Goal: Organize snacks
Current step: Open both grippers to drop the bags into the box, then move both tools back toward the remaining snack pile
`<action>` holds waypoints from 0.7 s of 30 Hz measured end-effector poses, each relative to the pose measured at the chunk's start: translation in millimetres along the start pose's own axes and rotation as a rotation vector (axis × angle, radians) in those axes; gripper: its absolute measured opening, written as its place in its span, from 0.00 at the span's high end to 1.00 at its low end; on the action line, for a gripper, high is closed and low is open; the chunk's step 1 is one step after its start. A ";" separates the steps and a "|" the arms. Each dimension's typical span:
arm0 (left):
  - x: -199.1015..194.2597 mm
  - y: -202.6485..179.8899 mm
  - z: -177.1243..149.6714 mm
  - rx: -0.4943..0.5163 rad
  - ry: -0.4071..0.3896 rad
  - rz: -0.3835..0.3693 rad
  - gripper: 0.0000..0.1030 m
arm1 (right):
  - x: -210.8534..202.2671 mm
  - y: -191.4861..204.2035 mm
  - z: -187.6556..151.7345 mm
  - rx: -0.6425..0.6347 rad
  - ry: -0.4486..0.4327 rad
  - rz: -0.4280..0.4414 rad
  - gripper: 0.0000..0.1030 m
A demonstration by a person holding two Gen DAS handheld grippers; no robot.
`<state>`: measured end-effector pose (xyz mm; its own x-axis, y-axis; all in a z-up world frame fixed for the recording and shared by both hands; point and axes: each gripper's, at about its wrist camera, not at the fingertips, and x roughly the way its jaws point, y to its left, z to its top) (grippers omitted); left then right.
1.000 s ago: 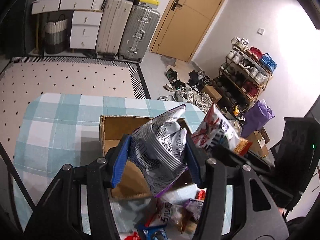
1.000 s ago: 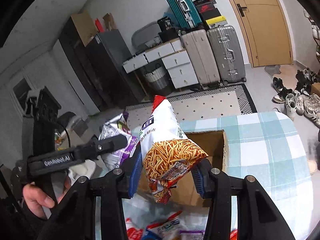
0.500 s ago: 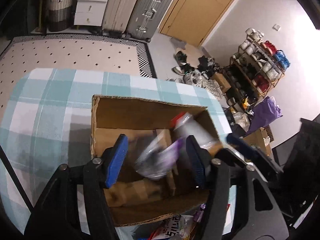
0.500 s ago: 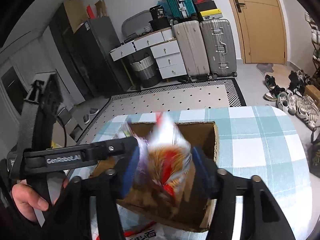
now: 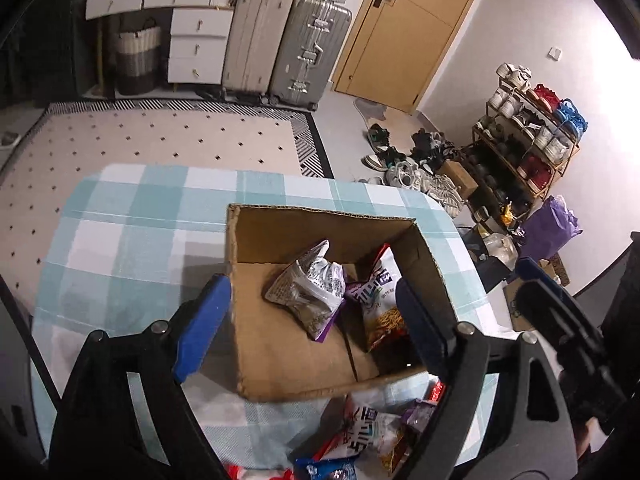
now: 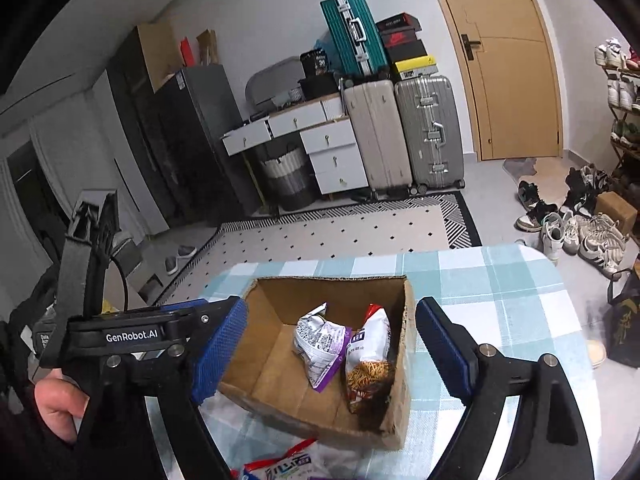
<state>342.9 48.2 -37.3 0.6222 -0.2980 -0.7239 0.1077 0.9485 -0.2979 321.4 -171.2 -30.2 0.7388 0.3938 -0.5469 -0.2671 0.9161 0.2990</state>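
Observation:
An open cardboard box [image 5: 256, 352] [image 6: 280, 384] stands on the checked tablecloth. Inside lie a silver and purple snack bag [image 5: 308, 292] [image 6: 320, 340] and, to its right, a white and red bag of fried sticks [image 5: 380, 300] [image 6: 370, 356]. My left gripper [image 5: 312, 328] is open and empty above the box's near side. My right gripper [image 6: 330, 352] is open and empty, also above the box. Several more snack packs [image 5: 372, 440] [image 6: 280, 466] lie on the cloth in front of the box.
The table [image 5: 132, 240] has a rounded far edge with rug and floor beyond. Suitcases [image 6: 404, 136] and drawers stand by the wall, a shoe rack [image 5: 528, 148] and loose shoes at the right. The left gripper's body [image 6: 120, 336] shows at the left of the right wrist view.
Both grippers opened and let go of their bags. The silver bag and the fried-sticks bag dropped into the box and now lie on its floor. Both grippers have drawn back.

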 end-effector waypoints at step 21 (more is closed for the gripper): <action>-163.2 -51.8 -64.9 0.082 -0.203 0.090 0.17 | -155.3 46.1 -24.4 -0.035 -0.128 0.015 0.03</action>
<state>185.4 40.7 55.8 0.7745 -0.1921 -0.6028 0.1023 0.9783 -0.1803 179.2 -188.4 49.4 0.8069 0.3971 -0.4373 -0.2987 0.9130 0.2780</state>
